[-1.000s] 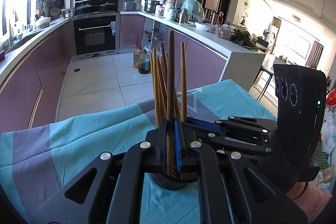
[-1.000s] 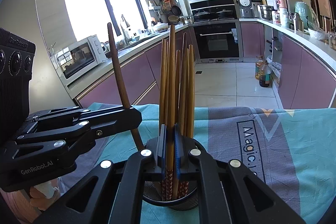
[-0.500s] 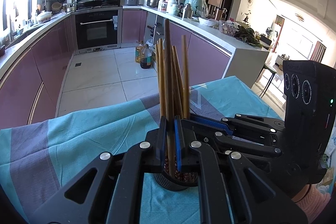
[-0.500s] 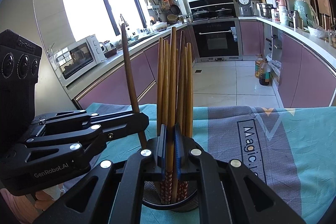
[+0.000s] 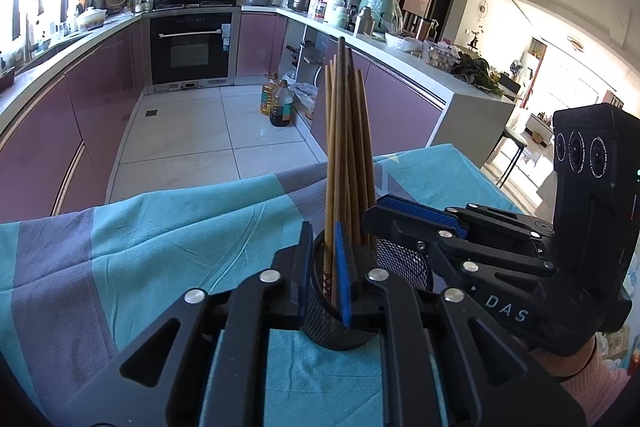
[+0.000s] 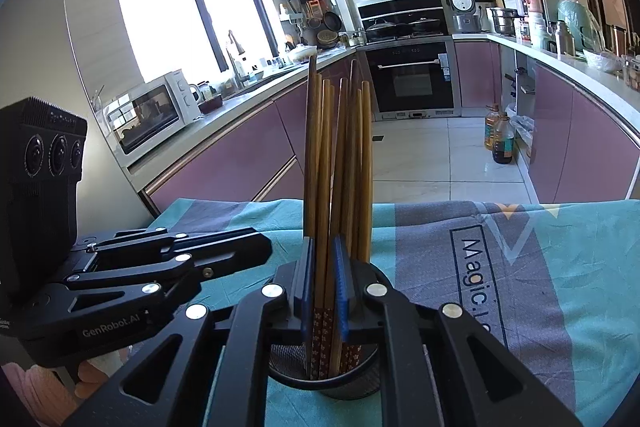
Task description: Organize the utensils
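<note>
A black mesh holder (image 5: 340,323) stands on the cloth with several wooden chopsticks (image 5: 346,155) upright in it. My left gripper (image 5: 324,267) is open, its blue pads apart at the holder's rim, with one chopstick standing loose between them. My right gripper (image 6: 324,287) has its jaws a little apart around two chopsticks (image 6: 320,163) that stand in the holder (image 6: 324,379). The right gripper also shows in the left wrist view (image 5: 384,211), beside the holder. The left gripper shows in the right wrist view (image 6: 264,251), to the left of the holder.
The table carries a teal and grey striped cloth (image 5: 140,259) with "Magic" lettering (image 6: 476,279). Beyond its far edge are the kitchen floor, purple cabinets (image 6: 240,155), an oven (image 5: 190,47) and oil bottles (image 5: 280,103).
The dark chopstick held by my left gripper has dropped into the holder and the left jaws have opened. My right gripper's jaws have parted a little. Both grippers sit lower.
</note>
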The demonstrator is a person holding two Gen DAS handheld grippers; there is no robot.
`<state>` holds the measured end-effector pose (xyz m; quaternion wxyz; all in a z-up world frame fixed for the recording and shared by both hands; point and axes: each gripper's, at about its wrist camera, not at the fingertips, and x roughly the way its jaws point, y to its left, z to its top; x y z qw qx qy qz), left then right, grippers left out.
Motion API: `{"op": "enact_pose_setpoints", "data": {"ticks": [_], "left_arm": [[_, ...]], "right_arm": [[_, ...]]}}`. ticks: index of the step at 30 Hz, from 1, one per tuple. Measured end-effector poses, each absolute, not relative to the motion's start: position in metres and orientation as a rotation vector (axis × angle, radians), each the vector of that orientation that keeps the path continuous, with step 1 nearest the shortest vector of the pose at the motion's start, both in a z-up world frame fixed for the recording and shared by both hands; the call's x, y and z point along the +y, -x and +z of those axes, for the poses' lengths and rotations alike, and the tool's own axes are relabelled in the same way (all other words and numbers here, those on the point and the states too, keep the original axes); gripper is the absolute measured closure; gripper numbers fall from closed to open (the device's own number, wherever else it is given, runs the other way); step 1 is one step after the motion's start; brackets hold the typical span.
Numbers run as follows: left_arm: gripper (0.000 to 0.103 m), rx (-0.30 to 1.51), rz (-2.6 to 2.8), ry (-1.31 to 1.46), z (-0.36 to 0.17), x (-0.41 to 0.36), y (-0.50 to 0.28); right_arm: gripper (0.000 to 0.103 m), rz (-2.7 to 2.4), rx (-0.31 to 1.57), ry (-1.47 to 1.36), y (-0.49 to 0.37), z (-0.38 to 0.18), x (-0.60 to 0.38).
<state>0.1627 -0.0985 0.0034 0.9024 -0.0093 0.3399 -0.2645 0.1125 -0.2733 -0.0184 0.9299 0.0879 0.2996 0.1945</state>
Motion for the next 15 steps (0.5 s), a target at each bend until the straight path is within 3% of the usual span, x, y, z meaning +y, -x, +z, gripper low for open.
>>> {"op": "enact_pose_setpoints", "data": {"ticks": [2,7,9,11,13,15], "left_arm": [[0.072,0.677,-0.516,0.021,0.005,-0.091,-0.158],[0.057,0.611,-0.422,0.025,0.008,-0.073,-0.14],[0.044,0.579,-0.39,0.028,0.008,-0.063,-0.129],[0.023,0.548,-0.357,0.027,0.009,-0.054,-0.121],[0.017,0.527,-0.331,0.029,0.009,-0.045,-0.114],[0.009,0.503,-0.302,0.029,0.009,-0.036,-0.104]], "right_arm": [[0.075,0.397,0.598,-0.18,-0.107,-0.017,-0.274],[0.056,0.386,0.562,-0.16,-0.09,-0.015,-0.274],[0.045,0.375,0.544,-0.145,-0.083,-0.015,-0.272],[0.033,0.371,0.522,-0.131,-0.075,-0.014,-0.269],[0.022,0.359,0.503,-0.119,-0.068,-0.014,-0.267],[0.019,0.355,0.49,-0.113,-0.062,-0.014,-0.266]]}}
